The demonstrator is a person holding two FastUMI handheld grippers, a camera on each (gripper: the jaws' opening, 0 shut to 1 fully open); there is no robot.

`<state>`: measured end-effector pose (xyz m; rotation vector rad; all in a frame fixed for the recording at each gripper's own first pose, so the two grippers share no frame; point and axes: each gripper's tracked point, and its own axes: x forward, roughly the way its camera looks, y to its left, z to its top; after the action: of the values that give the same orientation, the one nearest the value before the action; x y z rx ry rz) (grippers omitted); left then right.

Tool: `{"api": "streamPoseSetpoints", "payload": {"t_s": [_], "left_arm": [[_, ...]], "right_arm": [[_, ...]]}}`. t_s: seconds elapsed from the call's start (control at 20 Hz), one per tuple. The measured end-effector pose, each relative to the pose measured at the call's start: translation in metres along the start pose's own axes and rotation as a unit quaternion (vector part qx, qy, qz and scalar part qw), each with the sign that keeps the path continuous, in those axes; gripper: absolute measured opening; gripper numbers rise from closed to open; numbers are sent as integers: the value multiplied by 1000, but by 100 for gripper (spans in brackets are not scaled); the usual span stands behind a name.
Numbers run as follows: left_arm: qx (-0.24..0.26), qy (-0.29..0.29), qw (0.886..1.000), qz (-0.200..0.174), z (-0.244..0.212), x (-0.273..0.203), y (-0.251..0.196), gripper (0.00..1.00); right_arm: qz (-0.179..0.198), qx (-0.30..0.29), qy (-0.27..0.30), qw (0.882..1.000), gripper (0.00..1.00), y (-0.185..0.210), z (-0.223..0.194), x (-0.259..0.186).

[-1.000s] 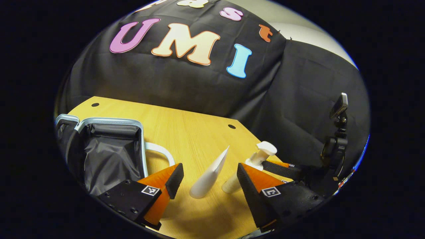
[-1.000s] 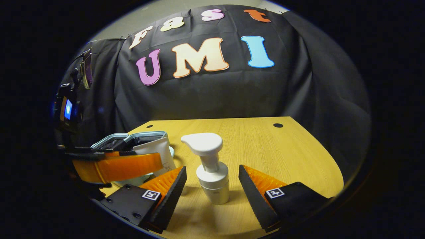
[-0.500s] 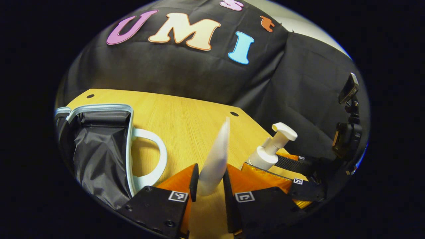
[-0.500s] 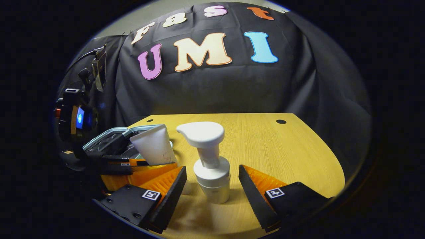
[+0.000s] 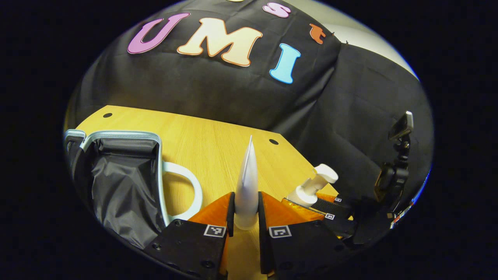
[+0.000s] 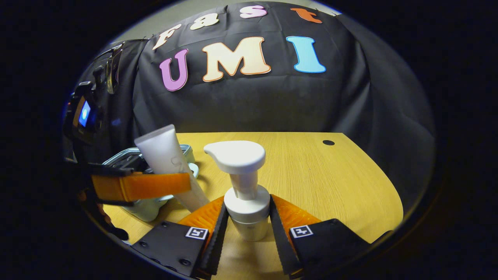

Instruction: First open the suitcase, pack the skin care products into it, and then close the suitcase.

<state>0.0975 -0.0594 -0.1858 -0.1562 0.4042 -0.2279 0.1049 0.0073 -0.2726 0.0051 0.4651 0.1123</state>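
Your left gripper (image 5: 246,217) clamps the tube (image 5: 248,182), right gripper (image 6: 246,229) the pump bottle (image 6: 244,186); low grips risk tipping either toward the suitcase (image 5: 116,179), frame's left.

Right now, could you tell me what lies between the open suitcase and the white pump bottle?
The white squeeze tube, clamped in the left claw, as the left gripper view shows.

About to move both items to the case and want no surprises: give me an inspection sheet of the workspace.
Surface: light wooden table, two round holes near its far edge.
Job's things: open pale-blue suitcase with black lining, white handle; white squeeze tube; white pump bottle.
Clutter: nothing seen.
Grippers: left gripper shut on the tube; right gripper shut on the bottle's body.
Cables: nothing seen.
Surroundings: black cloth wall; a dark device on a stand beside the table.
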Motion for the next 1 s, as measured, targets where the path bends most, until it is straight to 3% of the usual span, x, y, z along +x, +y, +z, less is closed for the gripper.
{"api": "streamPoseSetpoints", "payload": {"t_s": [0.3,0.45,0.6,0.85,1.0], "left_arm": [[-12,20,999,34,49,-61,47,25],[-4,59,995,79,47,-93,101,29],[1,115,987,109,29,-119,150,25],[-42,190,975,107,-9,-116,197,25],[-62,208,971,101,-17,-109,217,25]], "right_arm": [[7,-5,1,1000,61,11,9,-3],[15,5,-1,1000,60,24,28,-7],[26,14,0,1000,60,49,47,-14],[61,21,-3,998,60,112,90,-23],[80,23,10,996,60,154,105,-29]]}}
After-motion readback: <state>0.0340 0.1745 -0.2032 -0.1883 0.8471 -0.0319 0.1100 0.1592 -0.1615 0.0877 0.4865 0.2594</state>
